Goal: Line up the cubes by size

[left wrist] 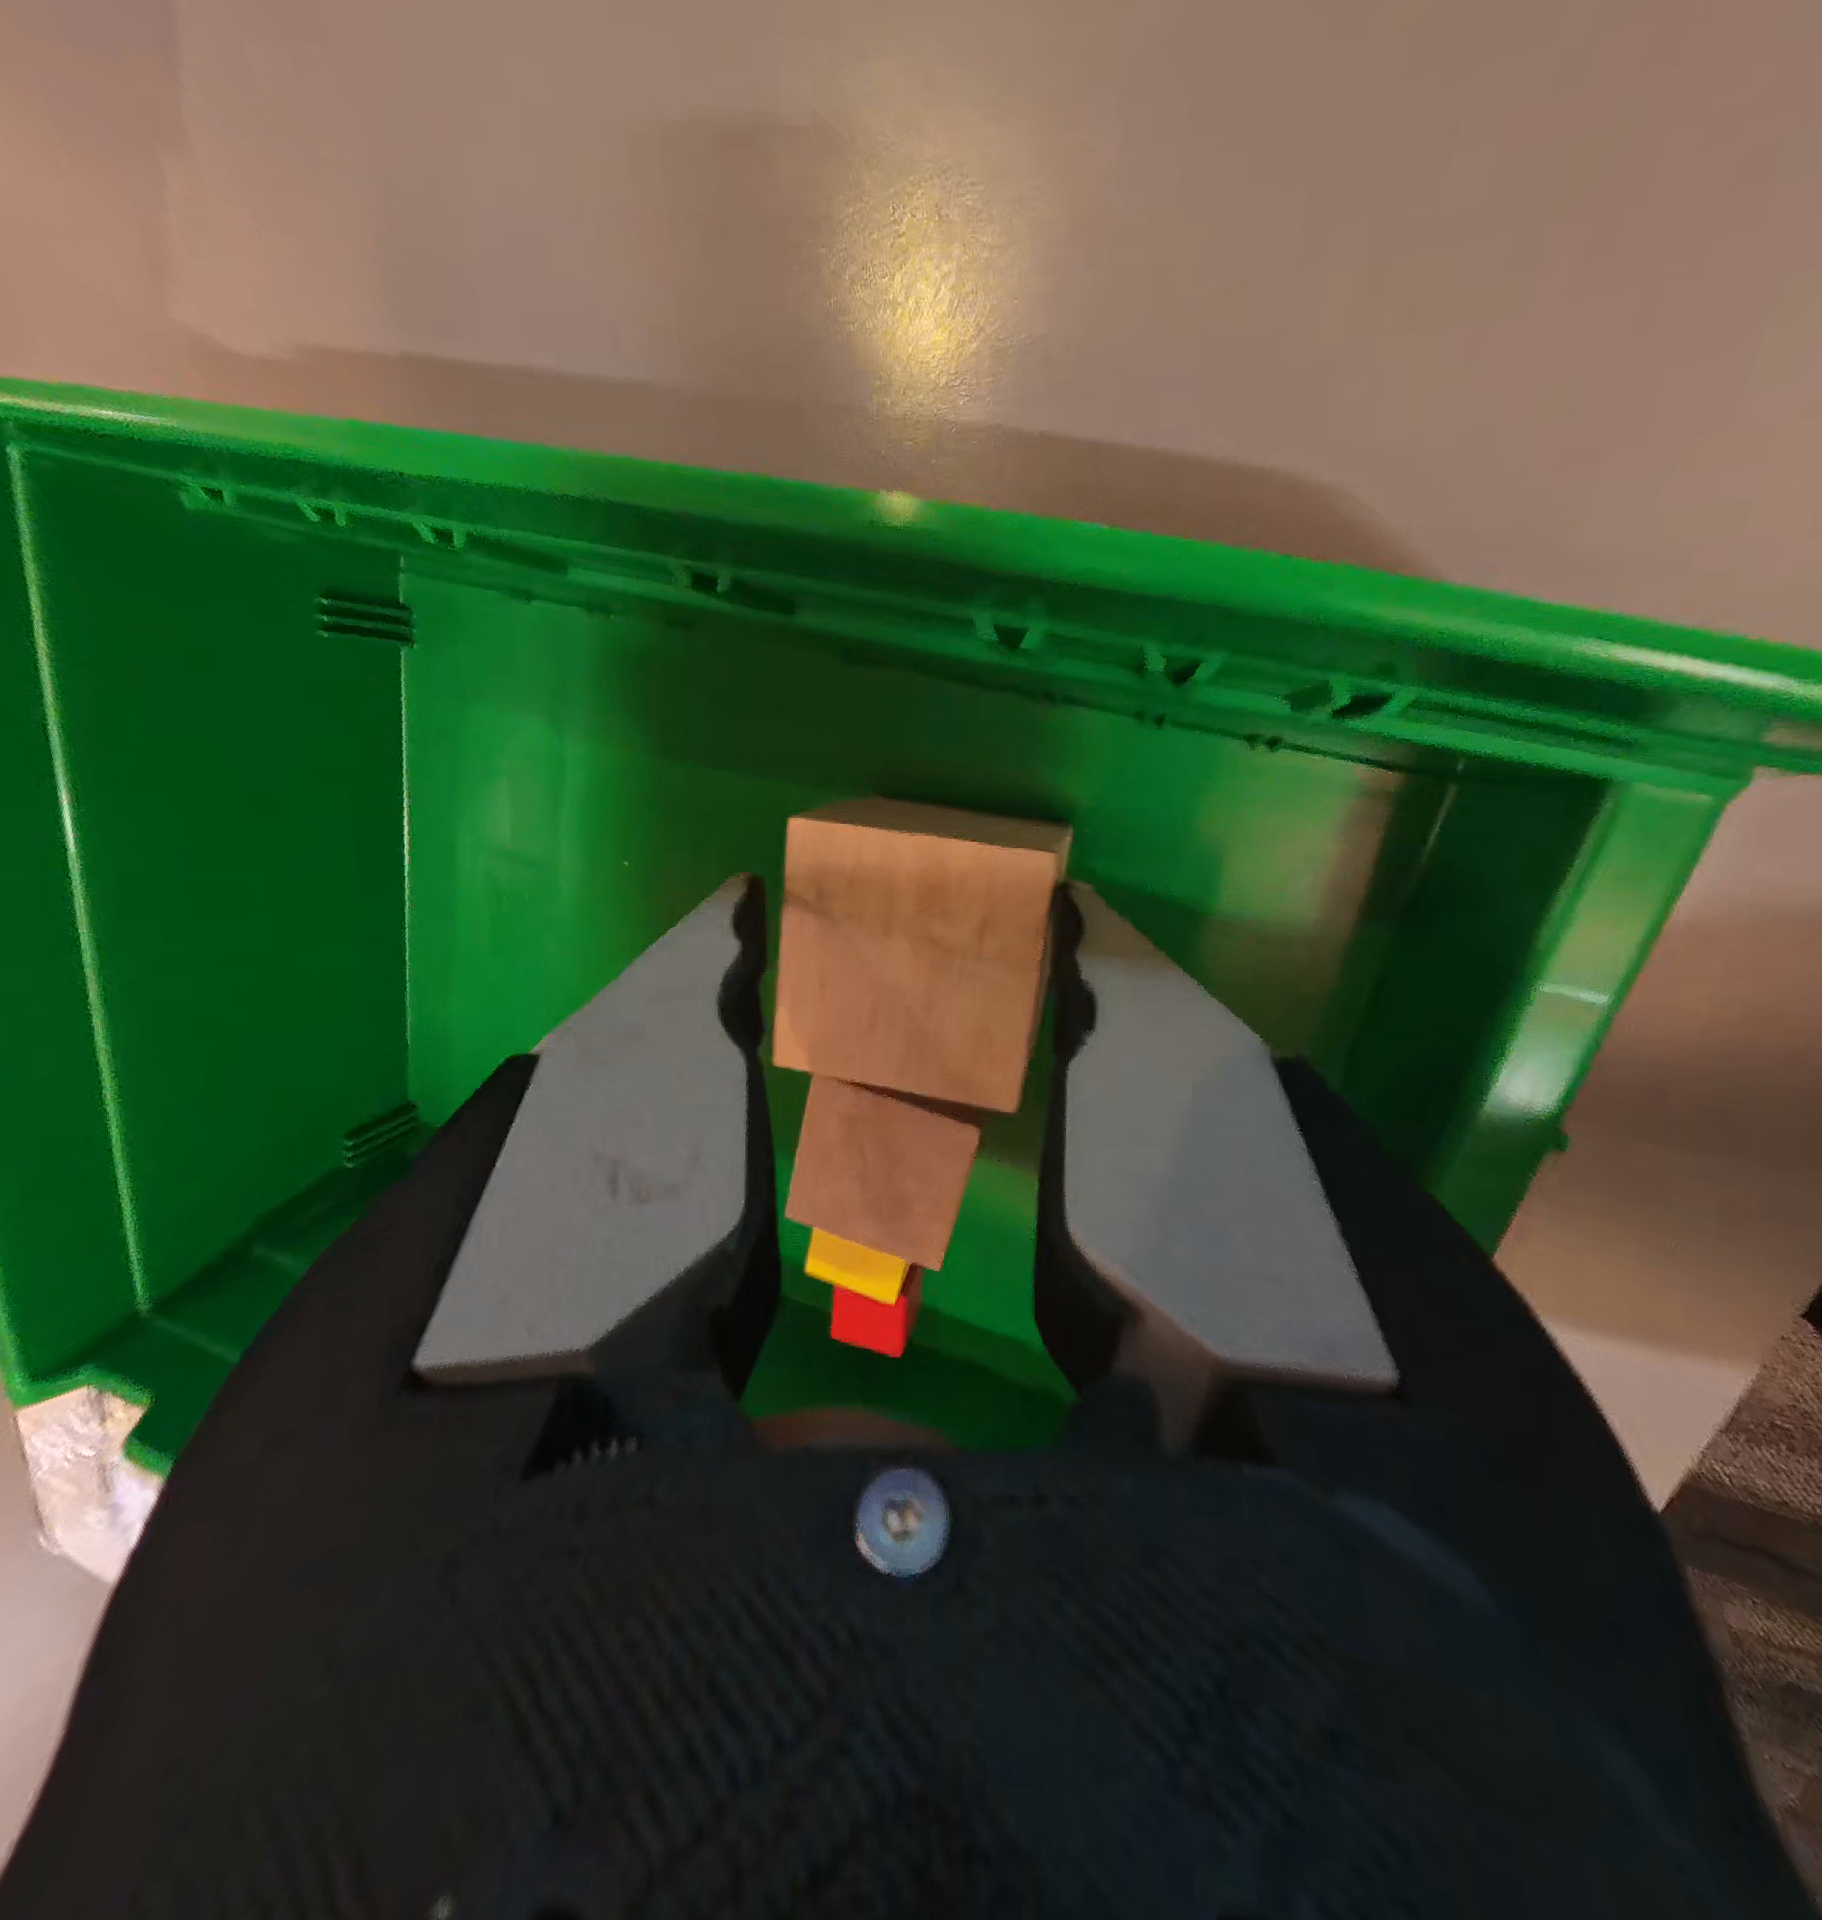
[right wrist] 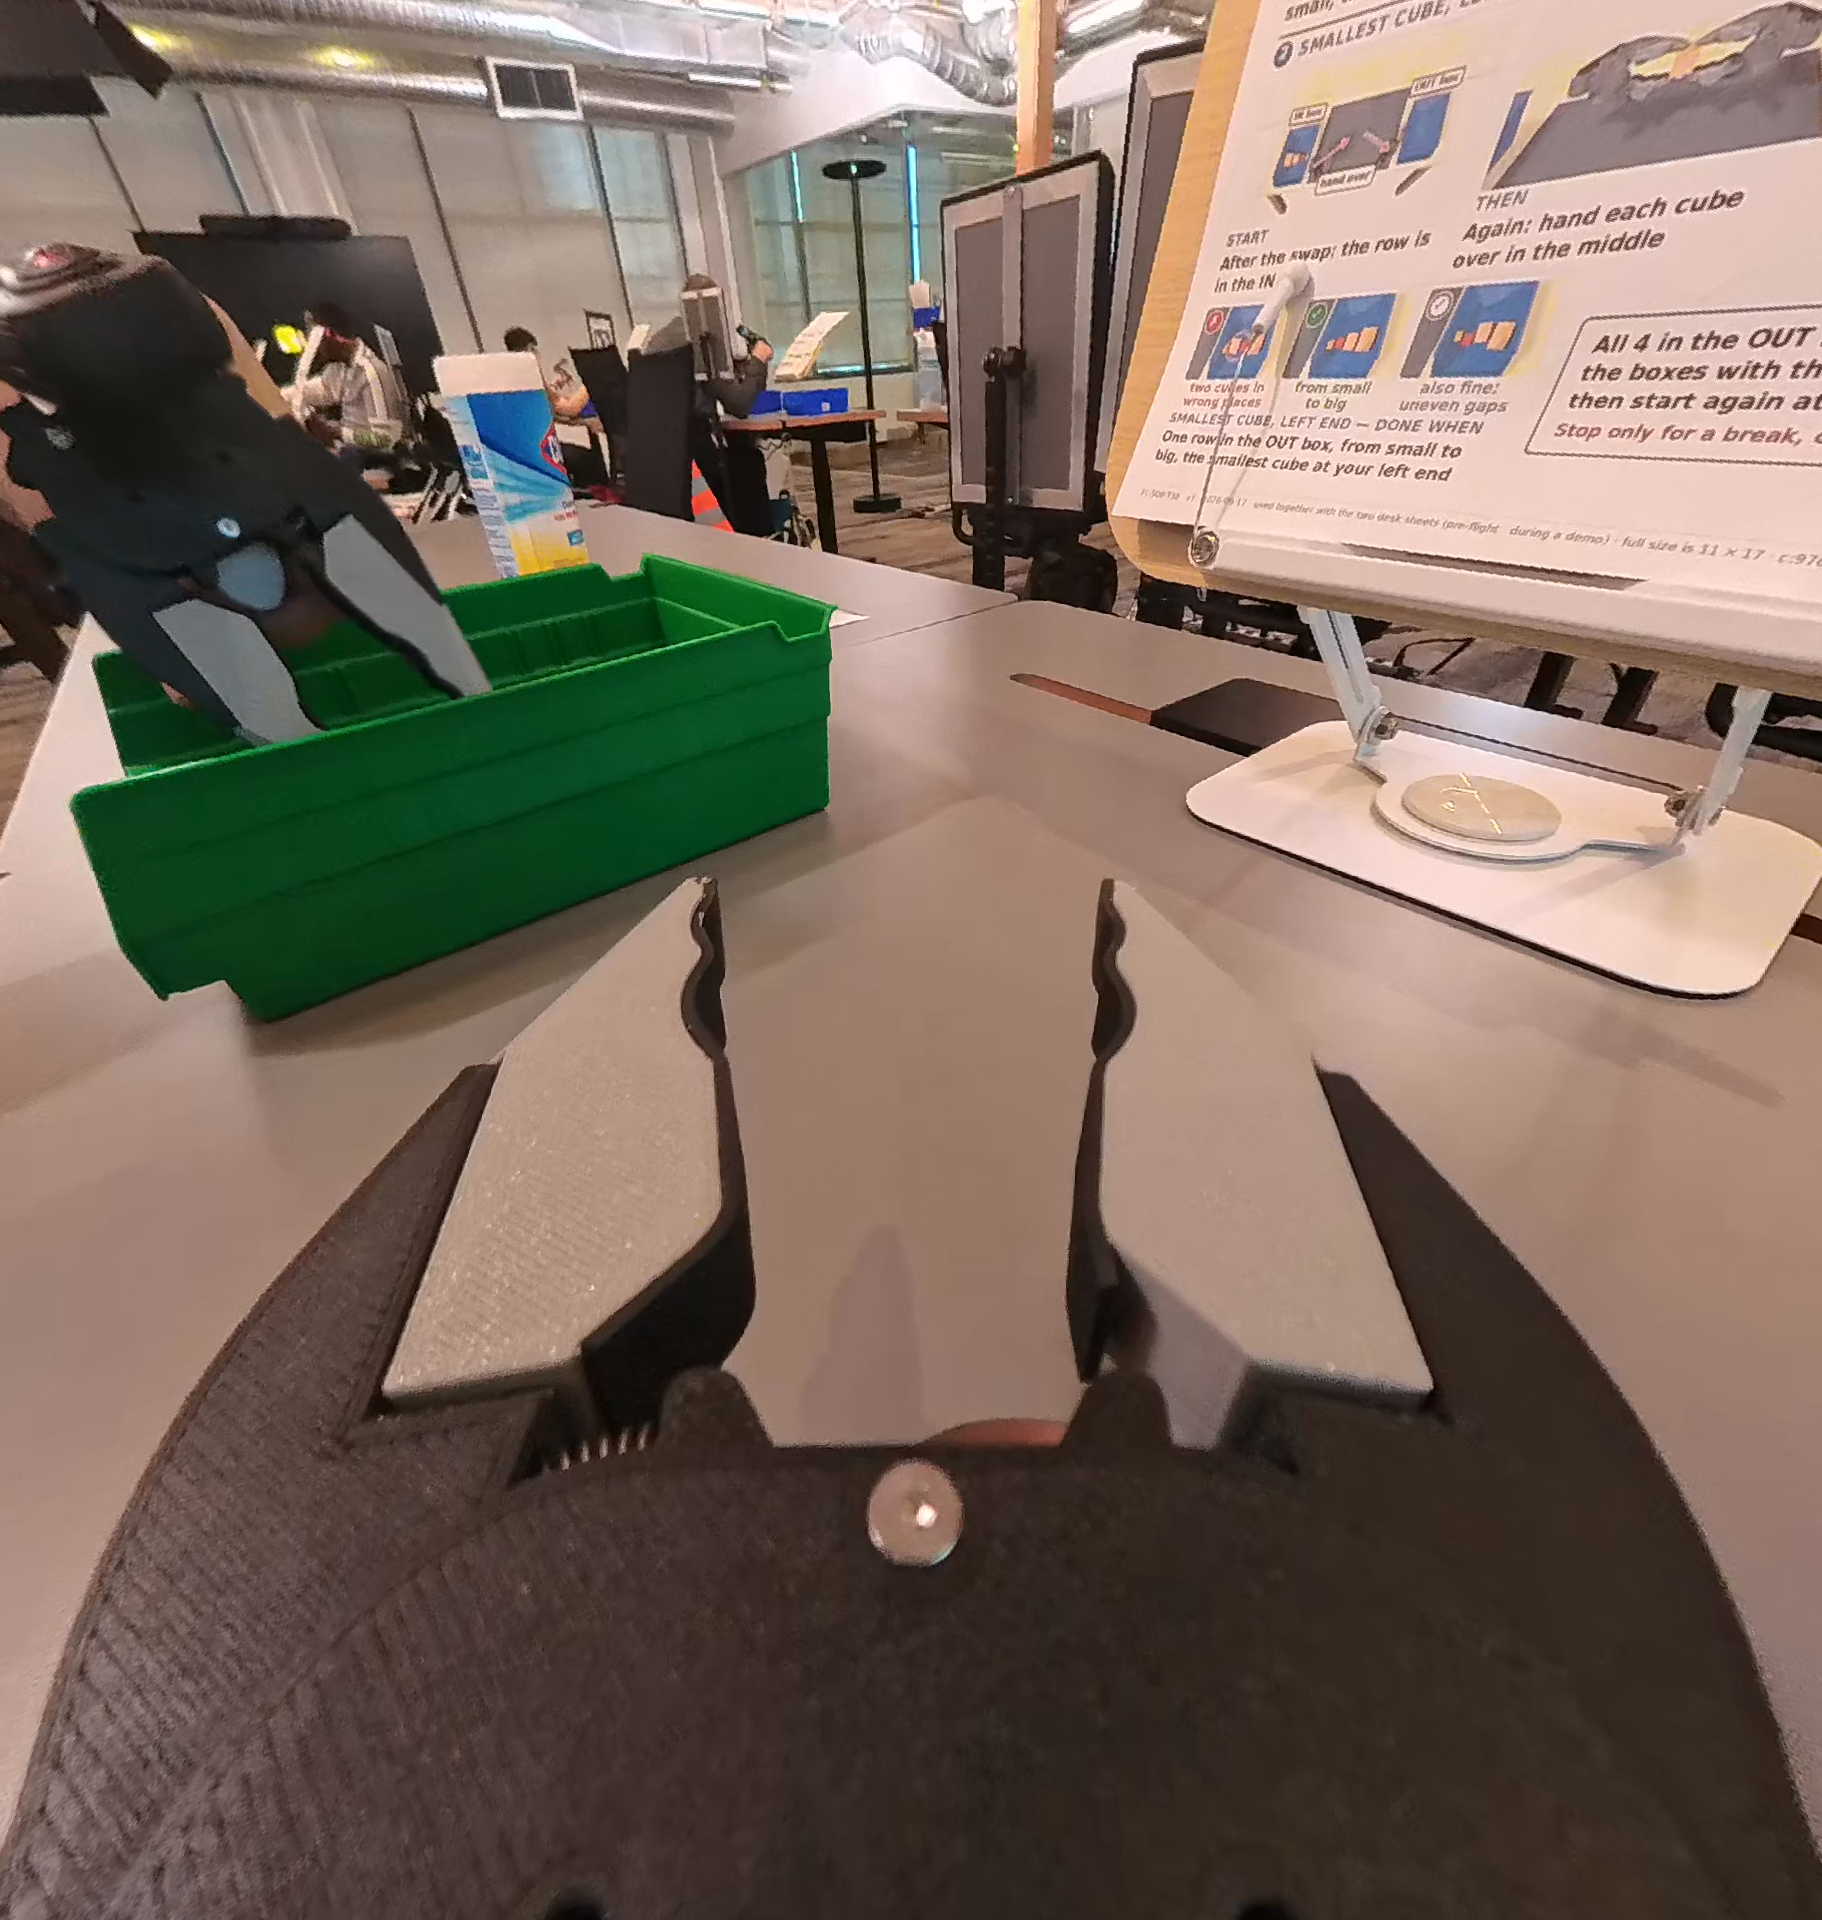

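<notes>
In the left wrist view a row of cubes lies on the floor of a green bin (left wrist: pixel 211 831): a small red cube (left wrist: pixel 871 1325), a yellow cube (left wrist: pixel 855 1259), a medium wooden cube (left wrist: pixel 881 1169) and a large wooden cube (left wrist: pixel 917 966) farthest away. My left gripper (left wrist: pixel 907 904) reaches into the bin with its fingertips against both sides of the large wooden cube. The right wrist view shows the left gripper (right wrist: pixel 377 707) inside the bin (right wrist: pixel 471 831); the cubes are hidden there. My right gripper (right wrist: pixel 907 904) is open and empty above the grey table, right of the bin.
A white stand (right wrist: pixel 1509 883) holding an instruction sheet (right wrist: pixel 1561 312) is at the right on the grey table (right wrist: pixel 990 727). A wipes canister (right wrist: pixel 512 468) stands behind the bin. People and desks are far behind.
</notes>
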`<state>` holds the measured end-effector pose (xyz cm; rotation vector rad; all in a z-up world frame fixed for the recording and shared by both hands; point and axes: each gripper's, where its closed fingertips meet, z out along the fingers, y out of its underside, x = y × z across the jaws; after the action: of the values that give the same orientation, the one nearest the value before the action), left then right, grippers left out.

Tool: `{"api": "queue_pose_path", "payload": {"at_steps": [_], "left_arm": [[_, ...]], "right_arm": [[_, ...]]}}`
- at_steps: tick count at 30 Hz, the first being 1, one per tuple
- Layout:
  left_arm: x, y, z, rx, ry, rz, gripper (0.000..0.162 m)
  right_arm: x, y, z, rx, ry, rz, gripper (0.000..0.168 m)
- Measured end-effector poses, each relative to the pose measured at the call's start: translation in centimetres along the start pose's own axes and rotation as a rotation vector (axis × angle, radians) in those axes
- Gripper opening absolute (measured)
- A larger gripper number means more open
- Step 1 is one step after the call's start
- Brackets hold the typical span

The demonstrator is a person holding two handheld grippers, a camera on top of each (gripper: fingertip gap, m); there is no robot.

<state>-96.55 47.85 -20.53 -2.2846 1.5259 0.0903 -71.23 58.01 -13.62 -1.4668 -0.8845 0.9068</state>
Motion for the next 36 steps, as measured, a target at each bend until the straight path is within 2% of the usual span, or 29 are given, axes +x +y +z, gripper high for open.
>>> {"api": "queue_pose_path", "payload": {"at_steps": [1,5,11,19,24,27,31,34,36], "left_arm": [[-0.3,0.0,-0.3,-0.003,-0.008,0.002,0.058],[-2.1,-1.4,-3.1,0.085,-0.059,-0.021,0.056],[-1.6,0.1,-3.6,-0.076,-0.034,0.029,0.062],[-0.9,2.1,0.8,-0.195,0.018,0.065,0.072],[0.2,2.6,3.3,-0.218,0.102,0.071,0.063],[0.3,2.1,3.2,-0.164,0.114,0.036,0.062],[-0.9,1.2,0.4,-0.018,-0.013,0.010,0.062],[-2.6,-1.9,-5.0,0.244,-0.213,-0.034,0.062],[-3.0,-6.1,-10.3,0.533,-0.397,-0.042,0.063]], "right_arm": [[0.0,0.1,0.0,-0.003,0.000,-0.001,0.069],[-0.1,0.3,0.1,-0.012,-0.001,-0.005,0.069],[-0.4,0.3,0.2,-0.014,-0.010,-0.007,0.069],[-0.4,0.5,0.3,-0.020,-0.015,0.001,0.069],[-0.3,0.5,0.3,-0.020,-0.014,0.006,0.069],[-0.4,0.5,0.3,-0.022,-0.018,0.009,0.069],[-1.3,0.2,0.2,-0.019,-0.071,0.025,0.069],[-3.6,-0.2,0.1,-0.029,-0.224,0.086,0.072],[-5.6,-1.1,-0.5,-0.016,-0.349,0.150,0.076]]}}
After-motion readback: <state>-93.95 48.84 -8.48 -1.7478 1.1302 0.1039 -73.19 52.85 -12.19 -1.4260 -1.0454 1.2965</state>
